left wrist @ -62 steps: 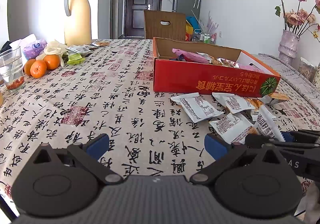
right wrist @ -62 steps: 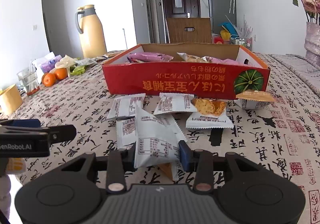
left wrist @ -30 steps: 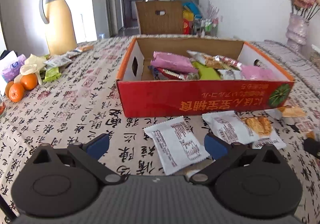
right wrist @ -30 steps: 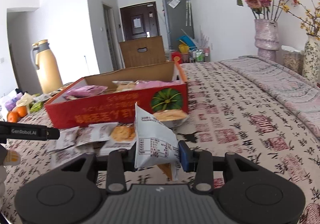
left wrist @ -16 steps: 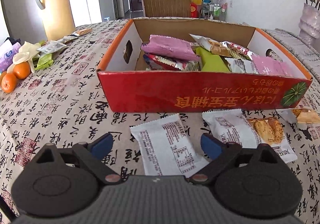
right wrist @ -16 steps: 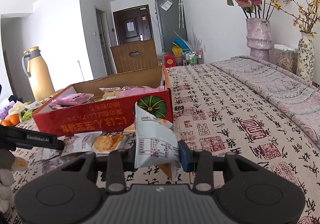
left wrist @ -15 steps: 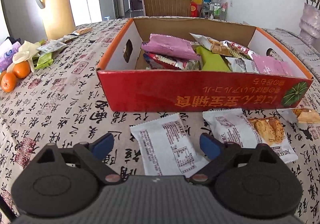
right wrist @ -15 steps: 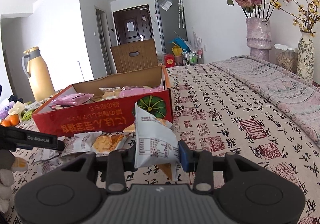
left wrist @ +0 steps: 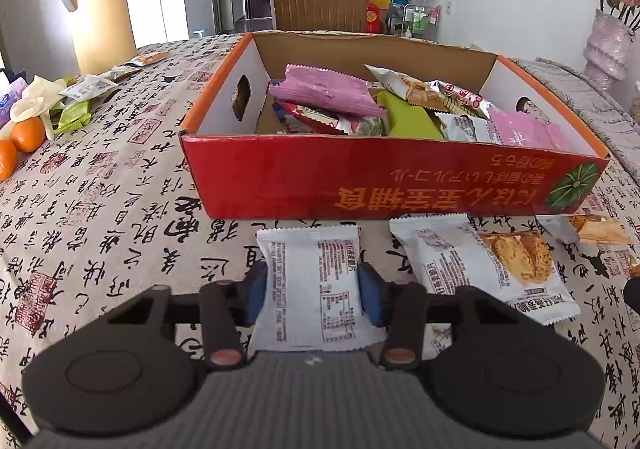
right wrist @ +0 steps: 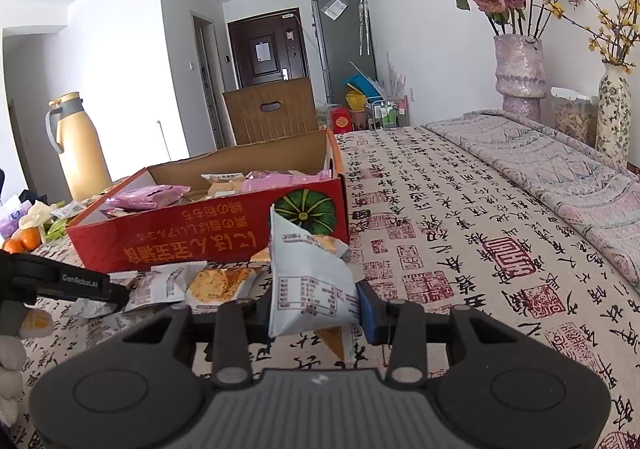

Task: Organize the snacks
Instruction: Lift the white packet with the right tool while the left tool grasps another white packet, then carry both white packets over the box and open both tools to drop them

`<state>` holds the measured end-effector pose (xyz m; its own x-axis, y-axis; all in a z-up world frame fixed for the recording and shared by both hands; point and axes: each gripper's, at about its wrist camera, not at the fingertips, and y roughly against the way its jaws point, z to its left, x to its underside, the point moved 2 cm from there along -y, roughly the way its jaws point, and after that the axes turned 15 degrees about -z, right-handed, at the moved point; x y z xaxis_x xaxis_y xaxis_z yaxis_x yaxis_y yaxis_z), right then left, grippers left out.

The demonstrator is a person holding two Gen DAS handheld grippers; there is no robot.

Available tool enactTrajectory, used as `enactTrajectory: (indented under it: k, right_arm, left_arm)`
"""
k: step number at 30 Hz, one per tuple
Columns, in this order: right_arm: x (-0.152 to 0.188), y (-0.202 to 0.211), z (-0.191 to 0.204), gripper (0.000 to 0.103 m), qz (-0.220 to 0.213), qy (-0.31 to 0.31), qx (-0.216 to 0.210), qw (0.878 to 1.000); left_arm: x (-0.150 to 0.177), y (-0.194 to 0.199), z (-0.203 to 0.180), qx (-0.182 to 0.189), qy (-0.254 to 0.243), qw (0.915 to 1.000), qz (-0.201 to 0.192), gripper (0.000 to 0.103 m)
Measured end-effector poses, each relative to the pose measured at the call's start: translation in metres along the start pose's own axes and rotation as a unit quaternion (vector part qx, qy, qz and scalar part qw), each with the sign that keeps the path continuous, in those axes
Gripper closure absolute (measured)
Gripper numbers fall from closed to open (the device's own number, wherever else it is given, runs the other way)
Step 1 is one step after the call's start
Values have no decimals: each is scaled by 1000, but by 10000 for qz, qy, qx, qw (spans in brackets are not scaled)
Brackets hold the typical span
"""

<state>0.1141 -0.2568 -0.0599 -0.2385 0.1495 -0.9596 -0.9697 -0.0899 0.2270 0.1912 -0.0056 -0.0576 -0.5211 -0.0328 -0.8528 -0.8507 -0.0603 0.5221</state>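
On the patterned tablecloth point(left wrist: 100, 209), just in front of the red box point(left wrist: 380, 177), the left gripper point(left wrist: 312, 289) has just been closing its jaws, and a white snack packet point(left wrist: 316, 281) now lies flat between them with both blue pads against its side edges. The packet rests on the cloth, not yet lifted. Beside it lies a second packet point(left wrist: 480, 269) with a biscuit picture, close enough to get dragged along if the lift goes sideways.

The right gripper point(right wrist: 314, 309) is clenched on another white packet point(right wrist: 308, 269), held upright above the cloth, to the right of the box's near corner. Its pads pinch only the lower part, so the top leans free.

The main risk on the left is the grip itself: a puffed, slippery wrapper squeezed by its edges may buckle or pop out as it rises. Clearing the box's front wall also matters, since a low carry would catch the packet on the cardboard rim. The box is already crowded with pink and green wrappers point(left wrist: 328, 97), so a careless drop could slide back out over the edge.
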Motion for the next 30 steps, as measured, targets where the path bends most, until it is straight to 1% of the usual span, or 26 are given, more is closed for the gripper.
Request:
enactTrajectory:
  k: [6,13,21,30]
  right_arm:
    - [-1,4,4,65,-22,40,-29,10000]
    - [-4,9,9,65,-69,79,-61,9999]
    - [-12,13,18,65,-176,134,-146,9996]
    - [-32,7,31,65,-402,228,-261,9986]
  left_arm:
    - [1,6,2,40,19,10000,-52,60]
    - [-3,20,6,68,59,9997,-241,60]
    - [-15,47,9,169,68,9979,-627,60]
    - [-38,70,7,295,23,9935,-1102,60]
